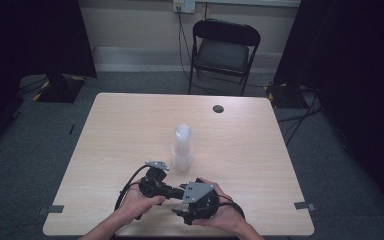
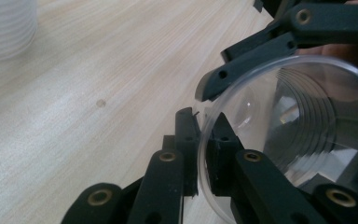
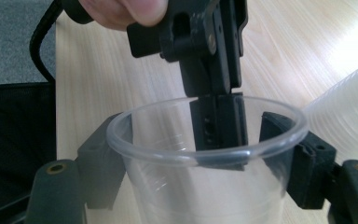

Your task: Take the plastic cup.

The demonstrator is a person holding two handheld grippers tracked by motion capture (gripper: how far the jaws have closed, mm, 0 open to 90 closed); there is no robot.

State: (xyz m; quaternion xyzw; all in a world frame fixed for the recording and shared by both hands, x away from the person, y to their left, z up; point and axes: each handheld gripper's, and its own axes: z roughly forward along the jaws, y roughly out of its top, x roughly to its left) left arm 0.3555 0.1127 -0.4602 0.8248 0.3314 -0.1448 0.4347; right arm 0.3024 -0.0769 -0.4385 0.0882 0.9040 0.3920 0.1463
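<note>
A clear plastic cup (image 3: pixel 205 186) is held between both grippers over the table's near edge. My left gripper (image 2: pixel 204 123) is shut on the cup's rim, one jaw inside the wall and one outside; it comes down from the top of the right gripper view. My right gripper (image 3: pixel 205 154) flanks the cup just under the rim, with a pad against each side. One of its fingers (image 2: pixel 256 58) lies along the cup (image 2: pixel 307 126) in the left gripper view. In the high view both hands meet near the table's front, left gripper (image 1: pixel 172 191) pointing at the right gripper (image 1: pixel 186 199).
A tall stack of clear cups (image 1: pixel 182 147) stands mid-table, just beyond the hands. The wooden table (image 1: pixel 130 125) has a dark round hole (image 1: pixel 218 108) at the back. A black folding chair (image 1: pixel 223 50) stands behind the table, with dark curtains on both sides.
</note>
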